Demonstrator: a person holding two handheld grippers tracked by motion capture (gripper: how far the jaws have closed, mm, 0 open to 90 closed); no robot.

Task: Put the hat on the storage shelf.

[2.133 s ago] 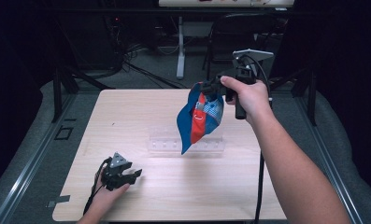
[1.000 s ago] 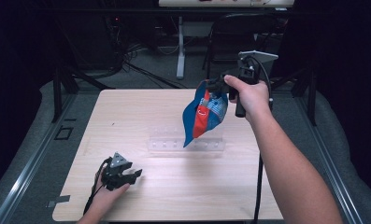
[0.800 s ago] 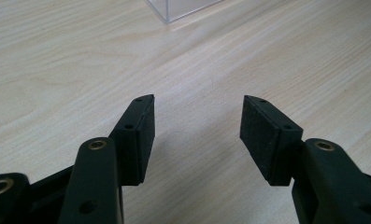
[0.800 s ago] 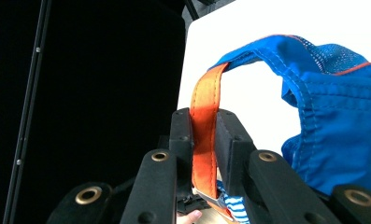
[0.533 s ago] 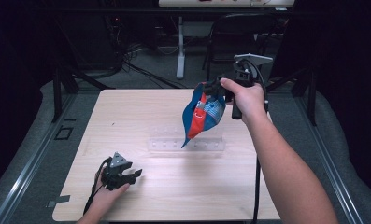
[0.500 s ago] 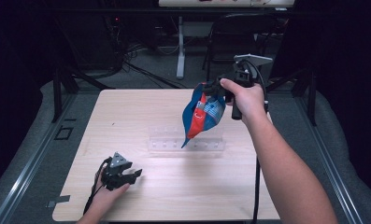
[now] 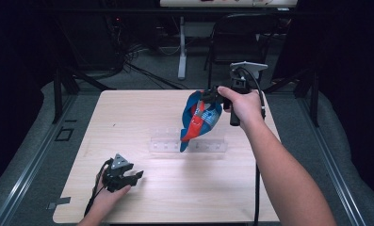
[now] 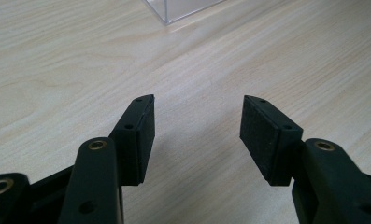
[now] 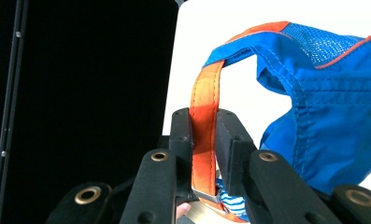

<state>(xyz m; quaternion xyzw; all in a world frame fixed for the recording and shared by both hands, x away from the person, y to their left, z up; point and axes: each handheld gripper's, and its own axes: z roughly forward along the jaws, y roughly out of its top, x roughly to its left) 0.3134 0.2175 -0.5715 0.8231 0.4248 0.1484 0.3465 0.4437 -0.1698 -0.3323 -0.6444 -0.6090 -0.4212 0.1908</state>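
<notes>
Blue bag (image 7: 199, 117) with orange strap (image 9: 204, 123) hangs in the air above the clear tray (image 7: 188, 144), its lower tip down near the tray's middle, just over it; can't tell if the tip touches. Strap runs up from the bag's top edge and passes between the jaws of the right hand-held gripper (image 9: 203, 135), which are pinched tight on it, pads flat against both strap faces. In the right gripper view the blue fabric bulges off to the right of the strap, mesh patch and thin orange piping near its top, a bit of blue-white striped print low by the jaws. In the high view the right hand-held gripper (image 7: 212, 95) sits above and behind the tray toward its right end, hand (image 7: 243, 104) wrapped round the handle, grey plate on top, cable dropping along the forearm.

Tray lies on the worktop (image 7: 128, 117) about mid-surface, long side across.

Left hand-held gripper (image 7: 133, 176) is well apart from the tray, near and to its left, resting low on the worktop in the left hand (image 7: 110, 193). Its jaws stand wide, nothing between the pads (image 8: 140, 135), bare wood under them; a corner of the tray (image 8: 183, 9) shows ahead of it at the top of the left gripper view
</notes>
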